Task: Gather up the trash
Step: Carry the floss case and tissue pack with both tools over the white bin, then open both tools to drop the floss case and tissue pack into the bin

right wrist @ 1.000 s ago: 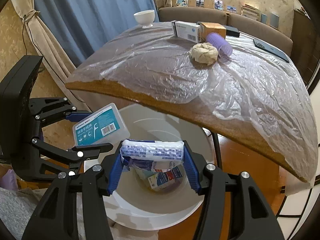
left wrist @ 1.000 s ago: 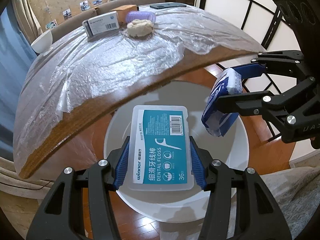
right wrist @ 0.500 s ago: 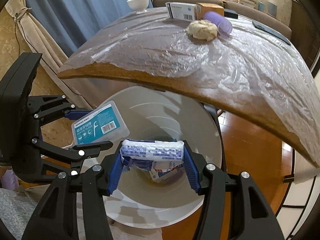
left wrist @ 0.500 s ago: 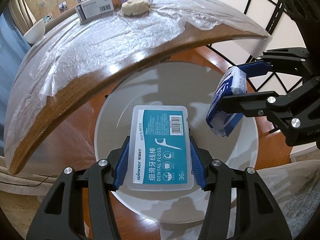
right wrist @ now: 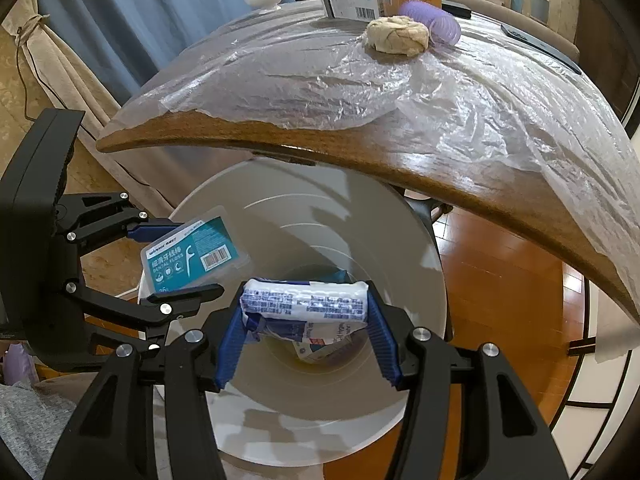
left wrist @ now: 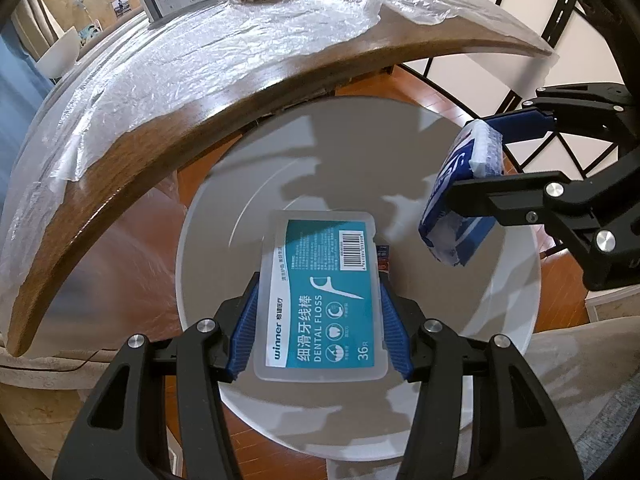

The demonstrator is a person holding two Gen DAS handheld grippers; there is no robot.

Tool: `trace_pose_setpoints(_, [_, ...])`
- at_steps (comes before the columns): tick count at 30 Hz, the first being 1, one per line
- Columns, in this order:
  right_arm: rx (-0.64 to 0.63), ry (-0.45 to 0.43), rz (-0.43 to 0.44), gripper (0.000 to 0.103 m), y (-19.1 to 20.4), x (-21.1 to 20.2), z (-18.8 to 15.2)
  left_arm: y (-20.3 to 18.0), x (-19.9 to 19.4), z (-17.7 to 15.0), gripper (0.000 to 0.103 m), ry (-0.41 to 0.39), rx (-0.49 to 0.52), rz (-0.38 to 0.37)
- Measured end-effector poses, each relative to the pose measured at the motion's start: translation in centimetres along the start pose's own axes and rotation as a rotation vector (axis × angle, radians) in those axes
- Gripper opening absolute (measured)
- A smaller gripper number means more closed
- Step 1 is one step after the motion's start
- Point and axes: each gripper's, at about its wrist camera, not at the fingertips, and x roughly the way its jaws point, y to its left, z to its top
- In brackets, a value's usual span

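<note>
So the left hand-held gripper (left wrist: pixel 320 320) is clamped on a dental floss box (left wrist: pixel 320 300), blue pads squeezing its two long sides. That's a rigid clear plastic case, looks light, and the smooth walls probably make it a bit slippery, so gripping across the narrow width like this seems the safest way; it won't crush. About half the box sticks out past the fingertips, label up, and it hangs right over the open mouth of the white trash bin (left wrist: pixel 208 320).

The right hand-held gripper (right wrist: pixel 306 320) is closed on a tissue pack (right wrist: pixel 306 300), blue and white wrapper. That one's soft and squishy, basically weightless by the look of it, and the film is crinkled, so it gives under the pads and shouldn't slide much. It's held by its short ends, sitting crosswise between the fingers, also above the bin, slightly toward the bin's right side as seen from the left camera.

Inside the bin there's already some packaging (right wrist: pixel 320 350) at the bottom. The table (right wrist: pixel 460 184) edge, under its plastic sheet, is just behind the bin.
</note>
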Motion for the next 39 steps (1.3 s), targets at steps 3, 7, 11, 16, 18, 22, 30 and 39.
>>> trace_pose_setpoints(3, [0.005,0.006,0.0,0.054,-0.1,0.4,0.1,-0.2,0.5,0.1,0.055,0.008,0.002,0.003])
trace_pose_setpoints(7, [0.008,0.014,-0.002,0.054,-0.4,0.8,0.1,-0.4,1.3,0.1,0.055,0.024,0.003,0.004])
trace_pose_setpoints(11, [0.006,0.024,-0.004,0.054,-0.5,1.3,0.2,-0.5,2.2,0.1,0.055,0.038,0.002,0.006])
trace_pose_setpoints(16, [0.001,0.035,-0.007,0.054,-0.6,1.8,0.1,-0.5,2.6,0.2,0.055,0.047,-0.002,0.005])
trace_pose_setpoints(18, [0.0,0.037,-0.007,0.054,-0.6,1.9,0.1,-0.4,2.6,0.2,0.055,0.049,-0.005,0.004])
trace_pose_setpoints(22, [-0.003,0.038,-0.004,0.054,-0.4,2.1,0.1,-0.4,2.6,0.4,0.055,0.049,-0.006,-0.001])
trace_pose_setpoints(30, [0.018,-0.068,-0.054,0.086,-0.7,-0.5,0.2,0.3,0.6,0.8,0.083,-0.03,-0.055,-0.017])
trace_pose_setpoints(39, [0.067,-0.277,-0.124,0.099,-1.3,-7.1,2.6,1.4,-6.9,1.6,0.1,-0.252,-0.107,-0.006])
